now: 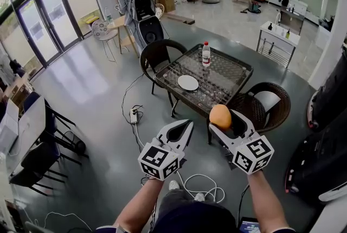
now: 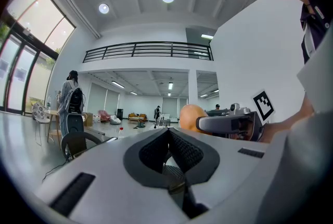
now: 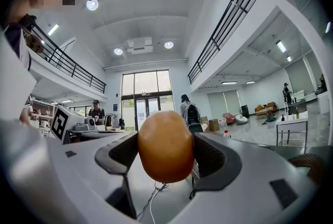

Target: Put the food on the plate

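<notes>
One round orange food [image 1: 219, 115] sits clamped between the wide-set jaws of the right gripper [image 1: 225, 121], held high, likely for carrying to the plate [image 1: 188, 82] well ahead on the table [image 1: 239, 67], while the left gripper [image 1: 186, 127], jaws together and empty, hangs beside it.

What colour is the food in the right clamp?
The food is orange-brown; the right gripper view shows it best.
</notes>
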Available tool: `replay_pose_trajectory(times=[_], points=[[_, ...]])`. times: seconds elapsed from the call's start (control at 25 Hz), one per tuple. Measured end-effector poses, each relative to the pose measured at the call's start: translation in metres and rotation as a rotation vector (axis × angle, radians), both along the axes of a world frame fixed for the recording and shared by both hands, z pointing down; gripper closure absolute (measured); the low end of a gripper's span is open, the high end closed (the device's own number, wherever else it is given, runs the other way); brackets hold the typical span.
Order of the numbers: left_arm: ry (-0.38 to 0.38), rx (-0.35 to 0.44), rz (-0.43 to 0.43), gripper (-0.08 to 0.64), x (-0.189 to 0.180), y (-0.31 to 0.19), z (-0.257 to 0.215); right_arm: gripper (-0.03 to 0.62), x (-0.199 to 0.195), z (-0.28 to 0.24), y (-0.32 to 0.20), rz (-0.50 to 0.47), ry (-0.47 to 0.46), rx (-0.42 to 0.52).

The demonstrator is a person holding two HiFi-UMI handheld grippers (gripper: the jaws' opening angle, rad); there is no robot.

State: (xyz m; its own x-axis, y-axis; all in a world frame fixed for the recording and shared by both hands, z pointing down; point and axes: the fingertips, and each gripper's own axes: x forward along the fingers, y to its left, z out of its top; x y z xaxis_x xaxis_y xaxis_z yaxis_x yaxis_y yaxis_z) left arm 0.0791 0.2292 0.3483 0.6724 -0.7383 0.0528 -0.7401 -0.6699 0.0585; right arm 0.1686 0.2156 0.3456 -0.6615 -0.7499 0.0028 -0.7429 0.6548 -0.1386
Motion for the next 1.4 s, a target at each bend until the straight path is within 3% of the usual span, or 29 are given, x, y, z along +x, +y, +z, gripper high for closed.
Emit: replay_pose_trajectory(times=[0.6, 1.04, 1.4], points=[[0.012, -0.025, -0.003, 0.551, -0.027, -0.053, 0.019, 0.252, -0.019, 0.009, -0.053, 0.013, -0.005, -0.017], [0.035, -0.065, 0.026, 0.551, -0.085, -0.152, 0.037, 0.252, -0.079, 0.026, -0.146, 0.022, 0.01, -0.05], [0.04, -0.079, 0.102, 0.551, -0.124, -0.232, 0.032, 0.252, -0.124, 0.023, -0.22, 0.076, 0.009, -0.055]])
